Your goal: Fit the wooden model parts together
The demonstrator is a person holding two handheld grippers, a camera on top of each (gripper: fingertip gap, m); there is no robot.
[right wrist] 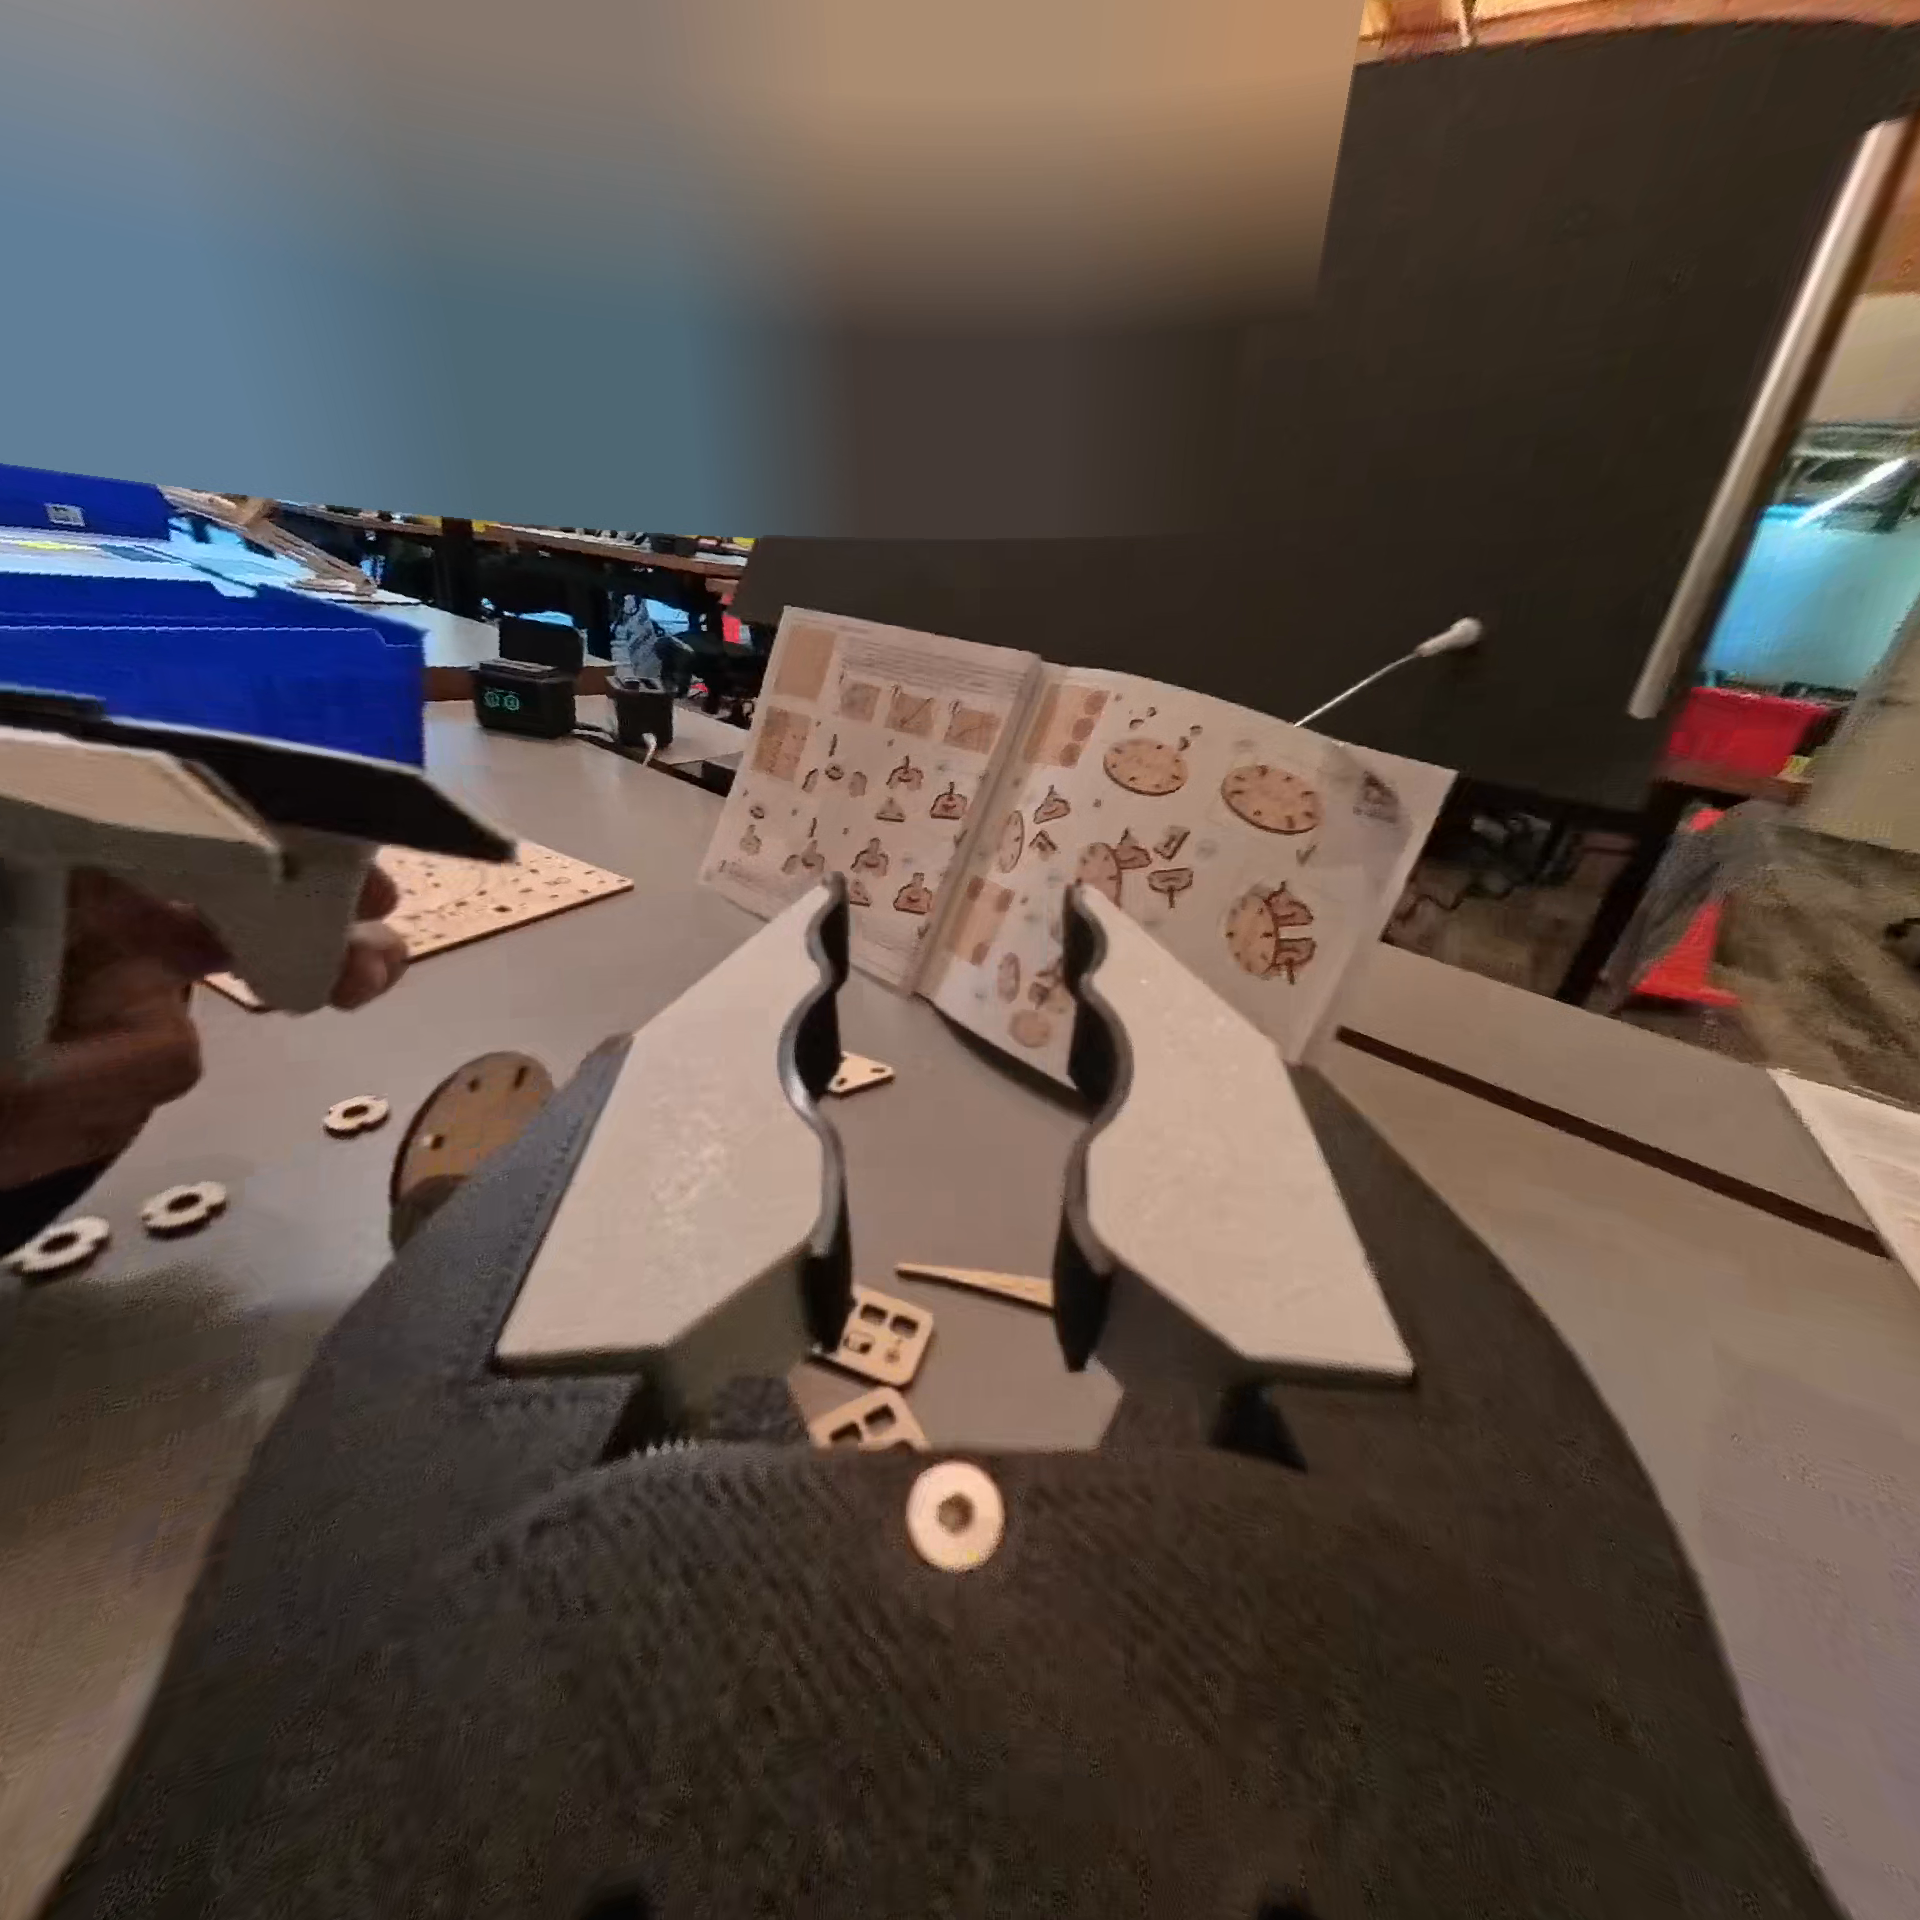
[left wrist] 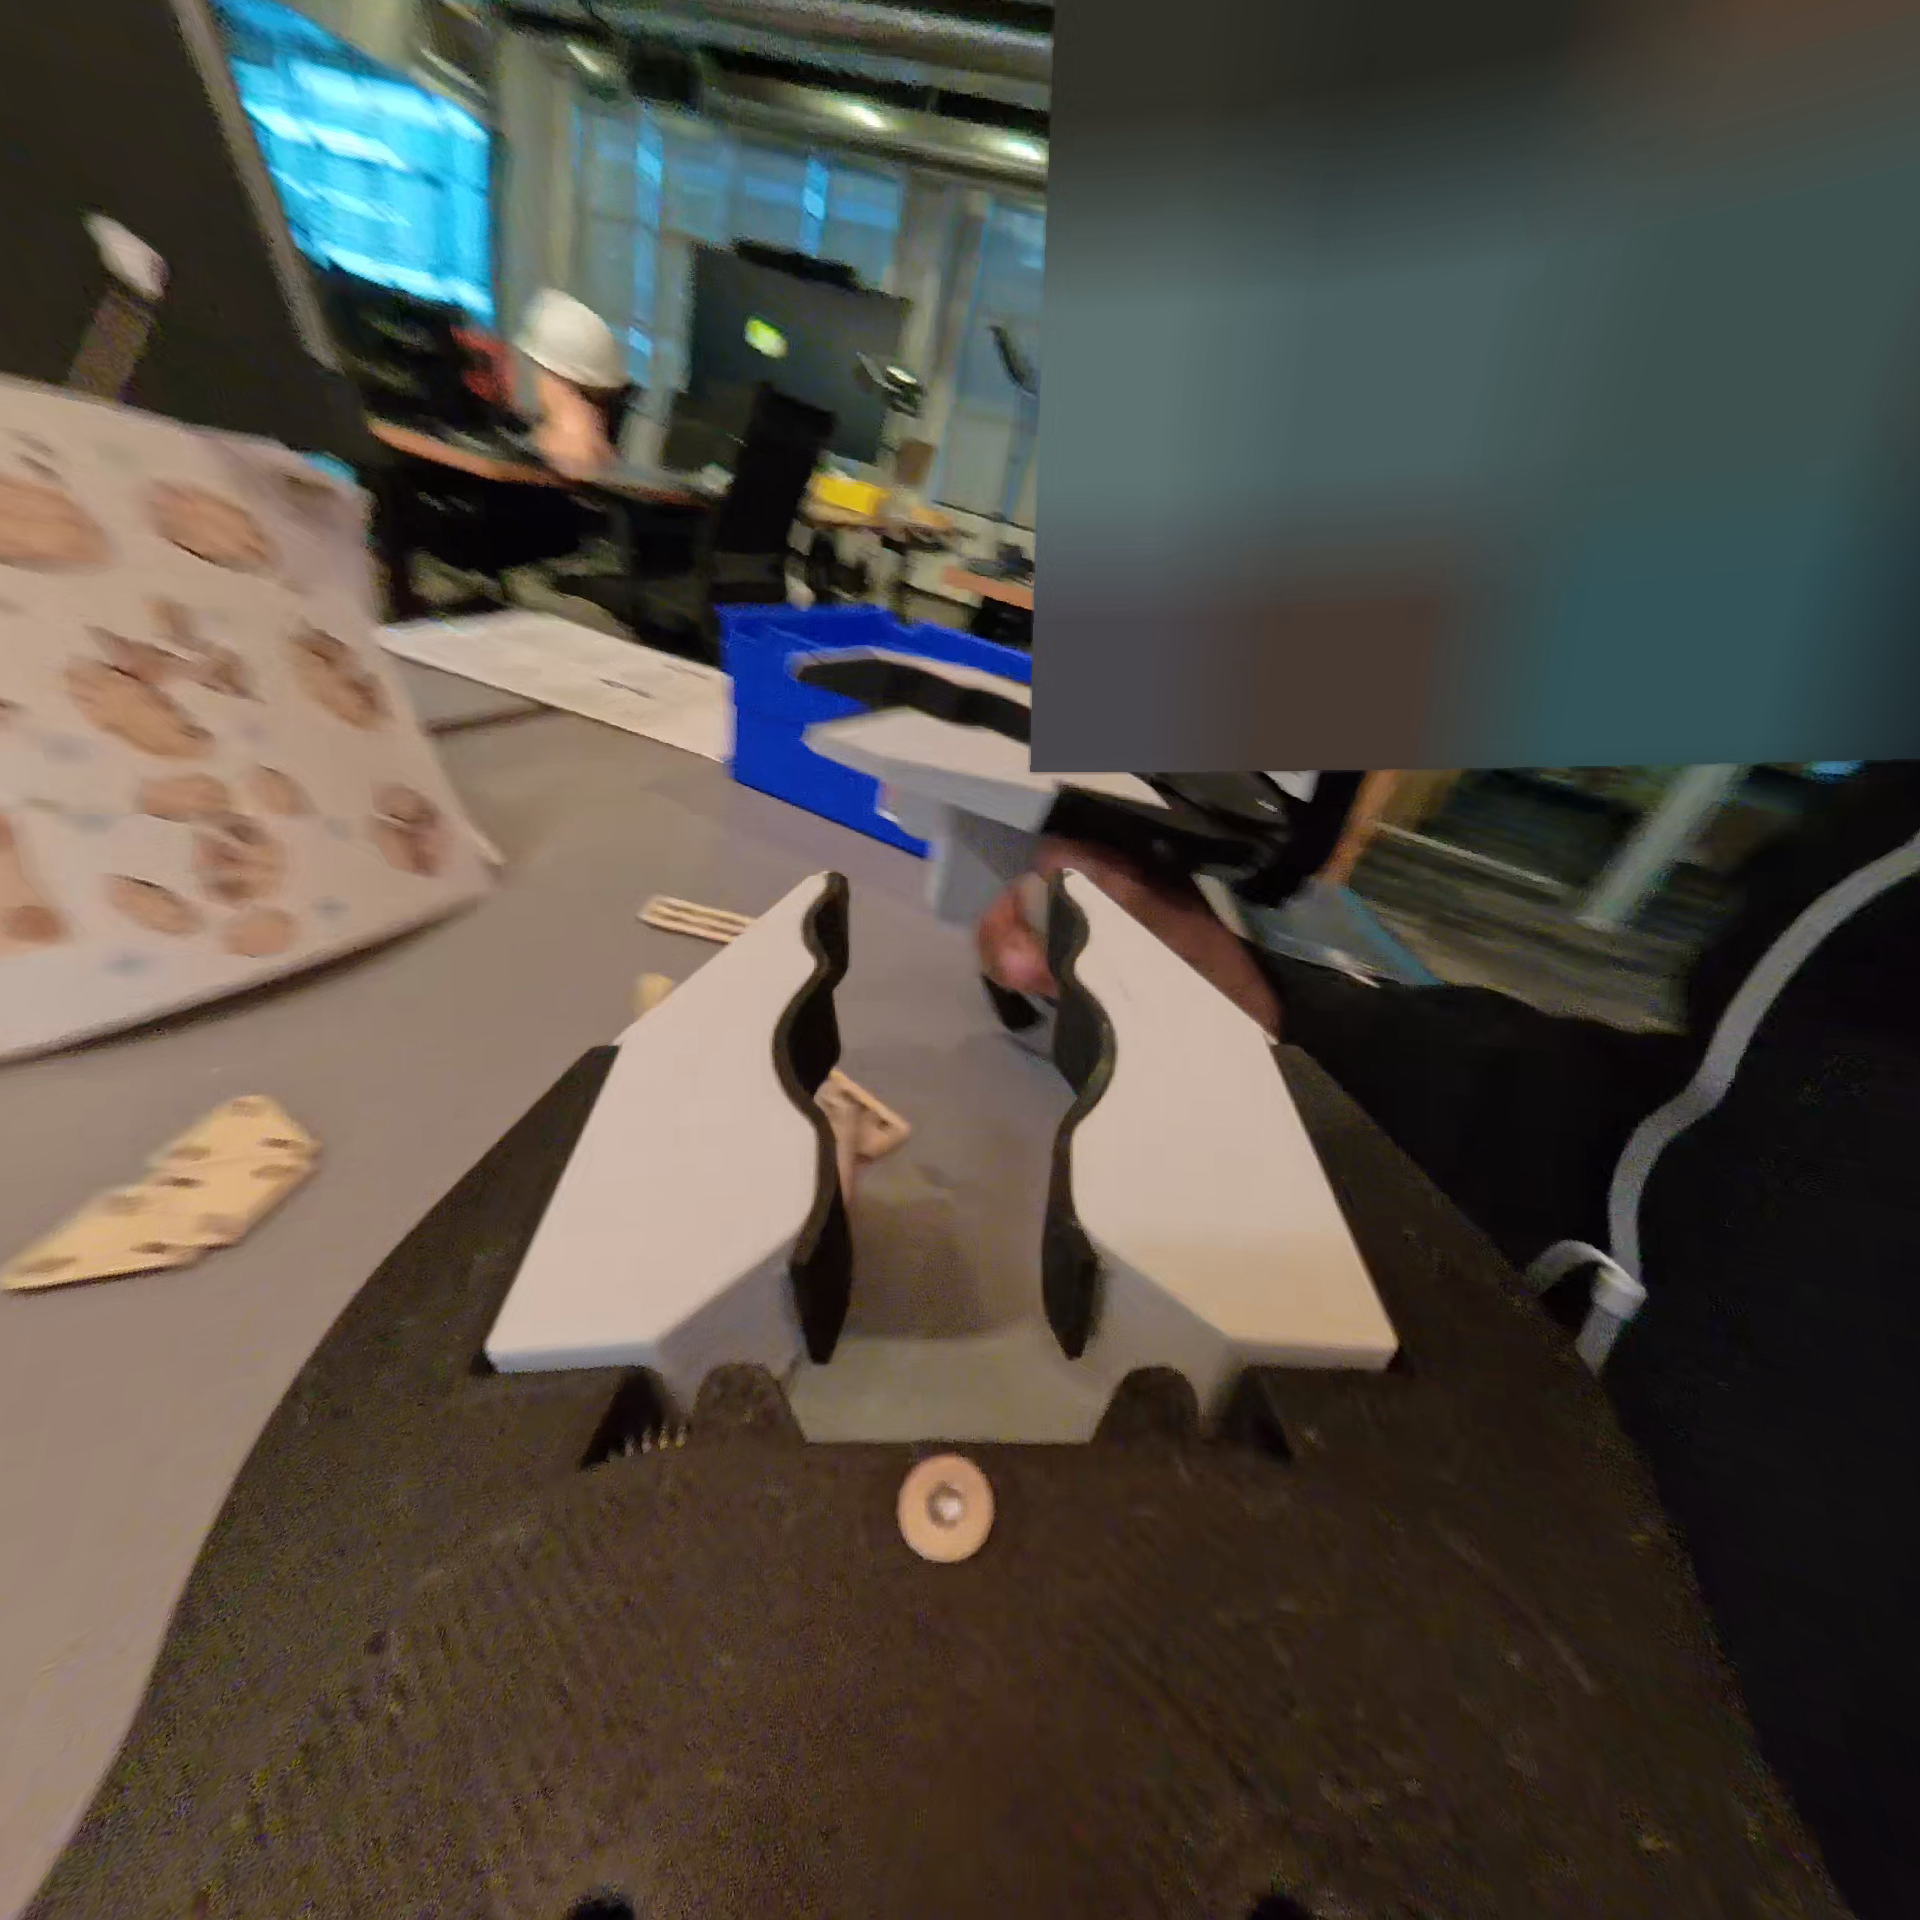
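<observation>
My left gripper [left wrist: 945, 894] is open and empty above the grey table [left wrist: 520, 1039]. A small wooden plate with holes [left wrist: 868, 1127] lies on the table below its left finger. My right gripper [right wrist: 956, 894] is open and empty too, low over the table. Under it lie two square wooden pieces with cut-outs [right wrist: 883, 1340], a thin wooden wedge [right wrist: 977, 1285] and a small triangular piece [right wrist: 857, 1075]. Each gripper shows in the other's view, held by a hand: the left gripper [right wrist: 416, 816] at the left of the right wrist view, the right gripper [left wrist: 914, 743] in the left wrist view.
An open instruction booklet [right wrist: 1091, 862] stands ahead, also at the left of the left wrist view [left wrist: 187, 707]. A blue bin [right wrist: 208, 665], a perforated wooden sheet [right wrist: 488, 894], a wooden disc [right wrist: 478, 1112] and flower-shaped rings [right wrist: 185, 1205] are on the left. A wooden piece with holes [left wrist: 197, 1184] lies nearby.
</observation>
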